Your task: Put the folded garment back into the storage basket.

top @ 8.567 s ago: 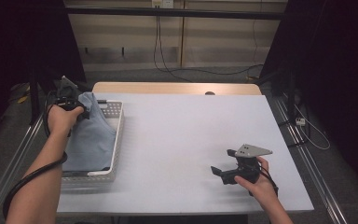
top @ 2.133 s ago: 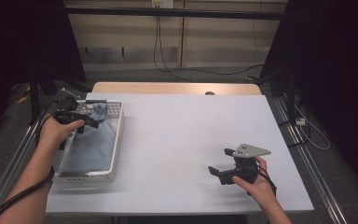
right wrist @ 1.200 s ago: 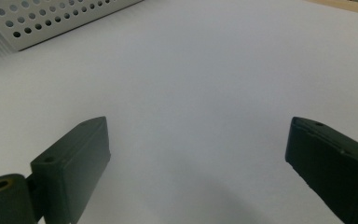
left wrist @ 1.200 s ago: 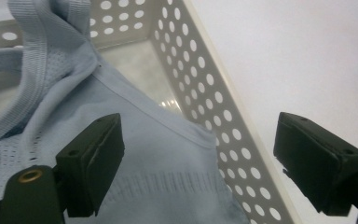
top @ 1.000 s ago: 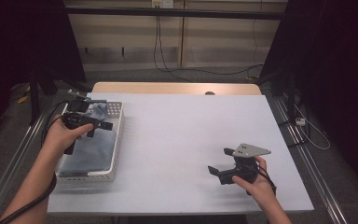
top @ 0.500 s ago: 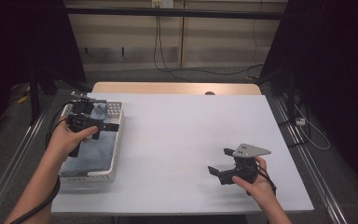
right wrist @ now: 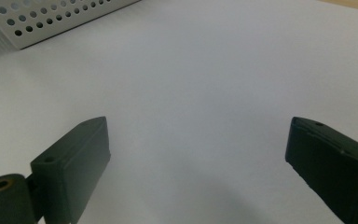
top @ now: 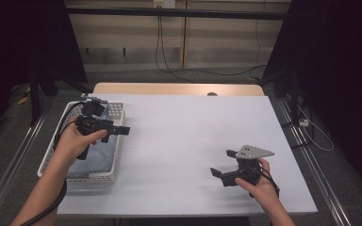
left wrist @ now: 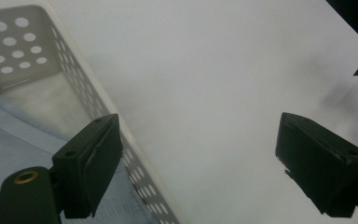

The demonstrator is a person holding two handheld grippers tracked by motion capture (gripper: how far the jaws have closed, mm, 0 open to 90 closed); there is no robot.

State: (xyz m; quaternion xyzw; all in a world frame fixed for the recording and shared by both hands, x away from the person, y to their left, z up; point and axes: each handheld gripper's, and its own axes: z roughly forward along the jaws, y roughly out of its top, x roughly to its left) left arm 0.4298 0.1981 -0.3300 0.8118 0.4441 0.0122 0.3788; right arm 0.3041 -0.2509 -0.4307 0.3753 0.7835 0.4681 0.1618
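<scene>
A white perforated basket [top: 94, 178] stands at the table's left side with a light blue cloth [top: 96, 157] lying flat in it. My left gripper [top: 122, 130] hovers over the basket's right rim, pointing toward the table's middle. In the left gripper view its jaws stand wide apart with nothing between them [left wrist: 209, 163], one over the basket wall [left wrist: 98, 102] and the cloth [left wrist: 9, 149], the other over bare table. My right gripper [top: 222, 163] rests near the front right, open and empty [right wrist: 200, 163], facing the basket [right wrist: 51, 18].
The white table top [top: 193, 127] stretches between the two grippers. A wooden strip [top: 169, 88] runs along its far edge, with a small dark knob [top: 212, 94] on it. Metal rails flank both sides, and cables lie on the floor behind.
The left hand has moved right, from over the basket to its right rim. Earlier it was down at the blue cloth, which now lies flat in the basket. The right gripper has stayed put.
</scene>
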